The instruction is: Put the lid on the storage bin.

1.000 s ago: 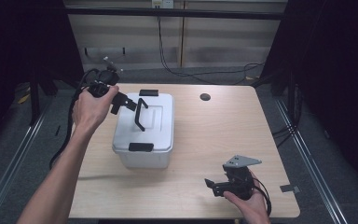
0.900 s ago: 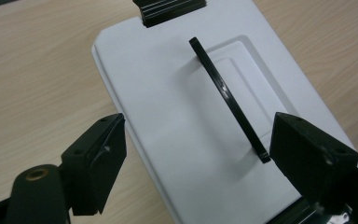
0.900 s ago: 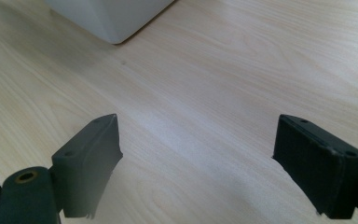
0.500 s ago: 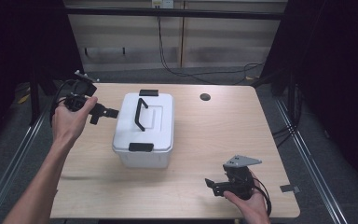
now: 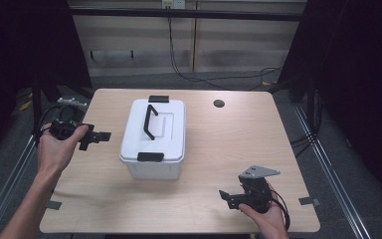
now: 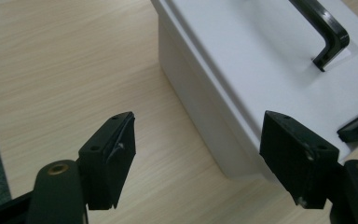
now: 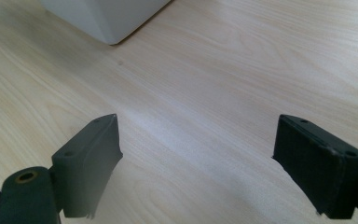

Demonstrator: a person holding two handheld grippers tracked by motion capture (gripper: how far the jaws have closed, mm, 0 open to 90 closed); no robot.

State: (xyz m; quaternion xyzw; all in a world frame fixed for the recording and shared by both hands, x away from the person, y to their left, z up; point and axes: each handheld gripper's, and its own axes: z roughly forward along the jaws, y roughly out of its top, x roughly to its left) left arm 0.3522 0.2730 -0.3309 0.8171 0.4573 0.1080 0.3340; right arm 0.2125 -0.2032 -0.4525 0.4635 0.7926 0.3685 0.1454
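Moved the left gripper (image 5: 99, 136) off the white box's (image 5: 154, 137) handle (image 5: 150, 121); jaws apart, just been closing, nothing between. Right gripper (image 5: 227, 198) jaws apart, resting.

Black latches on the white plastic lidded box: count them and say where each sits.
2. One black latch clips the far end of the white plastic lidded box; the other black latch clips the near end. The long sides show none.

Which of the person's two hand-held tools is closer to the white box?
Left. The left tool sits just off the box's left side, jaws open toward it. The right tool rests farther off, near the table's front edge.
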